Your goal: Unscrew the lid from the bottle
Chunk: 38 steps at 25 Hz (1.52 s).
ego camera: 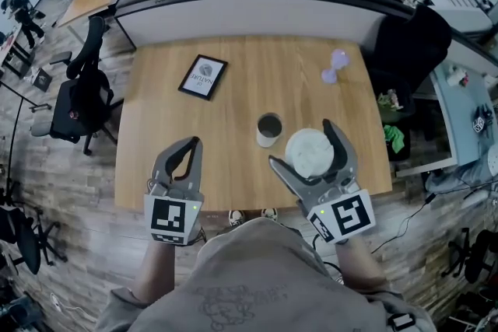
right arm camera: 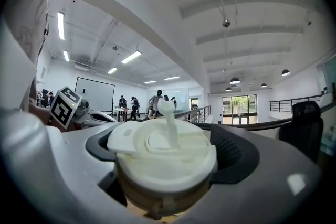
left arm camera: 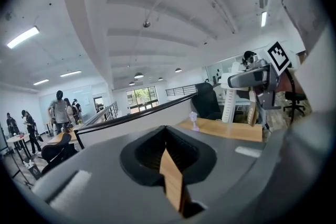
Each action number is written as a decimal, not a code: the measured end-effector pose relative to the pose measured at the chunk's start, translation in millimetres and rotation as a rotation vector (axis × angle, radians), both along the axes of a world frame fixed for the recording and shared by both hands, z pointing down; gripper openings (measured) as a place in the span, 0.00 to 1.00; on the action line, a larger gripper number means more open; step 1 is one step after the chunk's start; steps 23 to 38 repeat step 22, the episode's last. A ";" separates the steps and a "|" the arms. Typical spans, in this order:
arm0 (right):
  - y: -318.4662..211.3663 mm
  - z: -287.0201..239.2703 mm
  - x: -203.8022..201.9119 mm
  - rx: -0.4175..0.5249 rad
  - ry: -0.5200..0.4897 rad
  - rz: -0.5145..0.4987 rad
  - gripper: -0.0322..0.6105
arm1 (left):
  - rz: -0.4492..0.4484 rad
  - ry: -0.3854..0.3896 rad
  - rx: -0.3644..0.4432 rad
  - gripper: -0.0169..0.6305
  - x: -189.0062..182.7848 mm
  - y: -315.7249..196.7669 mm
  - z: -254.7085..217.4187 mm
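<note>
The unscrewing looks finished. The right tool has its jaws closed on the sides of the white lid and holds it over the near right part of the table. The bottle stands open-mouthed in mid-table, just left of the lid and a little farther off, and neither tool touches it. The left tool hangs at the near left edge, its jaws together on nothing. What probably remains is to lower the lid onto a bare patch of table and part the jaws. Only the head view shows the bottle and its separation from the lid. The right gripper view alone shows the lid seated between the jaws with its upright stopper tab, and the left gripper view confirms that tool's closed, empty jaws.
</note>
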State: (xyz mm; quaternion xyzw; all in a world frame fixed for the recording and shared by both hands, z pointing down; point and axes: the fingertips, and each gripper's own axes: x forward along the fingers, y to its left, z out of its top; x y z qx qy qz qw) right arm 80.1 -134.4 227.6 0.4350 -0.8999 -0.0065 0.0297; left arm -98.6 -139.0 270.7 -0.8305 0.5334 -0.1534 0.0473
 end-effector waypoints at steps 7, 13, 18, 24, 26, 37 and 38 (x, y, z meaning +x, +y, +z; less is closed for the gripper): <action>-6.4 4.8 -1.6 -0.021 -0.015 -0.008 0.84 | 0.005 0.011 -0.006 0.03 6.8 -2.0 1.4; -10.8 5.6 1.8 -0.034 -0.013 -0.018 0.84 | 0.000 0.012 -0.007 0.03 8.6 -3.3 -0.7; -13.0 2.6 2.1 -0.027 -0.005 -0.024 0.84 | 0.006 0.015 0.003 0.03 12.8 -3.7 -6.7; -16.6 -2.3 3.2 -0.017 -0.013 -0.026 0.84 | 0.006 0.005 -0.004 0.03 13.7 -6.1 -5.9; -16.6 -2.3 3.2 -0.017 -0.013 -0.026 0.84 | 0.006 0.005 -0.004 0.03 13.7 -6.1 -5.9; -16.6 -2.3 3.2 -0.017 -0.013 -0.026 0.84 | 0.006 0.005 -0.004 0.03 13.7 -6.1 -5.9; -16.6 -2.3 3.2 -0.017 -0.013 -0.026 0.84 | 0.006 0.005 -0.004 0.03 13.7 -6.1 -5.9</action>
